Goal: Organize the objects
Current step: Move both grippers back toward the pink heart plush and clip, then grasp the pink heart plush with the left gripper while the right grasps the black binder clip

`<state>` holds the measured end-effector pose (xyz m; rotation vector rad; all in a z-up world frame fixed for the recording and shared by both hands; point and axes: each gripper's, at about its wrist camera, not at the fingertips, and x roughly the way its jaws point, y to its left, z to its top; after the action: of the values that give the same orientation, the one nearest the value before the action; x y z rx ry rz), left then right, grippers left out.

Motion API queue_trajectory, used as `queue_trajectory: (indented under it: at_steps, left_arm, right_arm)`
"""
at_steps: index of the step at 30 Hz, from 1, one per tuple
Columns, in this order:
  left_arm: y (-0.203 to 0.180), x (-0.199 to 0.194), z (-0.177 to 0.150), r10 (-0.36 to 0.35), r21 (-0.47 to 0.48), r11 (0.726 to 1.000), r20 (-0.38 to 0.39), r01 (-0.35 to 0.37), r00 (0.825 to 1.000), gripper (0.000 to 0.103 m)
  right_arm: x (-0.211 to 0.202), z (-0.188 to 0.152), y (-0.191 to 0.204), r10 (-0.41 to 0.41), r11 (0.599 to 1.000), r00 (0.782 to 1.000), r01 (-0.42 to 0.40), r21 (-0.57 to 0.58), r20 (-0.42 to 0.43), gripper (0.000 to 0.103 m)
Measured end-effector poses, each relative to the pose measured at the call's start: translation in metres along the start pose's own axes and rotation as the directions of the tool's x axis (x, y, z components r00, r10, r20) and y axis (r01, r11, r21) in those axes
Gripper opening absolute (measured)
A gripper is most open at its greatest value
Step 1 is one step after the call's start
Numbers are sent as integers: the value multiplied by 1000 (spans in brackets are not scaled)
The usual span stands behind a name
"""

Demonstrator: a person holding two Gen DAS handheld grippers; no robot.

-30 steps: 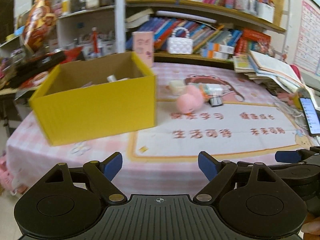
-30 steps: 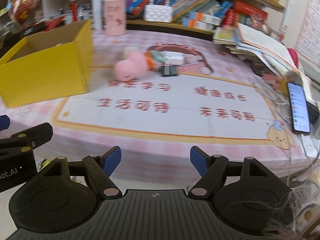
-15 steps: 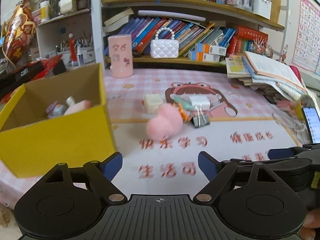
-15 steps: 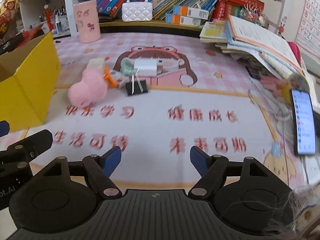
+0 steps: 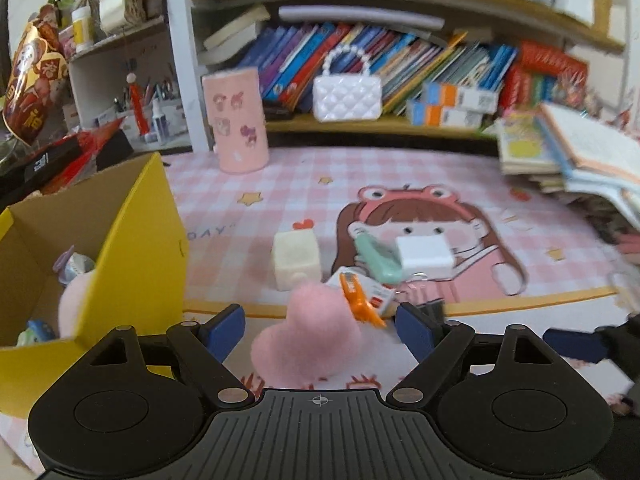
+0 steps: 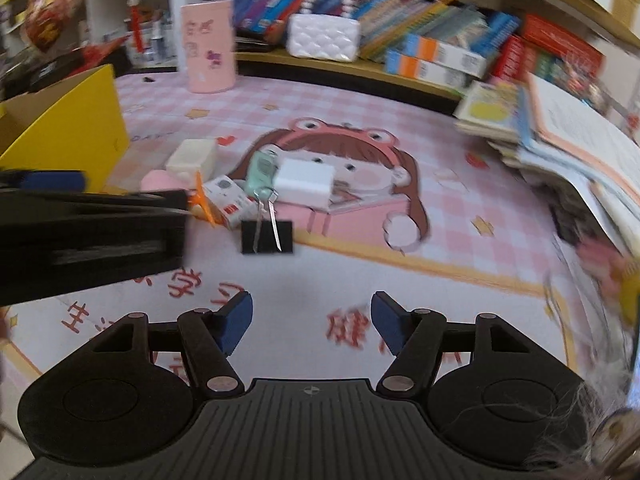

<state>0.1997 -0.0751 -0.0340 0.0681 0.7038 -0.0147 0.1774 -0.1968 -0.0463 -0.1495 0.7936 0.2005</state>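
A wooden bookshelf (image 5: 360,120) runs along the far side, packed with leaning colourful books (image 5: 420,68). Left of it stands a white shelf unit (image 5: 120,56) holding pens and bottles. The table wears a pink checked cartoon mat (image 6: 340,92). Light is bright and even.

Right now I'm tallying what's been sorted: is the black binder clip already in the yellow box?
No, the black binder clip lies on the mat, apart from the yellow box.
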Motion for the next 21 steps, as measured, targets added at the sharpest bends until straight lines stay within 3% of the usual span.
queue_trajectory:
  at_steps: [5, 8, 18, 21]
  left_arm:
    - [1, 31, 0, 43, 3, 999, -75, -43, 996, 83]
    - [6, 43, -1, 20, -27, 999, -121, -24, 992, 66]
    - [17, -5, 9, 11, -113, 994, -11, -12, 1000, 64]
    - [18, -21, 7, 5, -120, 993, 11, -4, 1000, 64]
  right_arm:
    - [20, 8, 5, 60, 995, 998, -58, -86, 18, 64]
    - [34, 13, 4, 83, 992, 997, -81, -98, 12, 61]
    - [65, 29, -2, 123, 990, 992, -123, -63, -3, 55]
    - [71, 31, -3, 144, 989, 989, -145, -31, -19, 43]
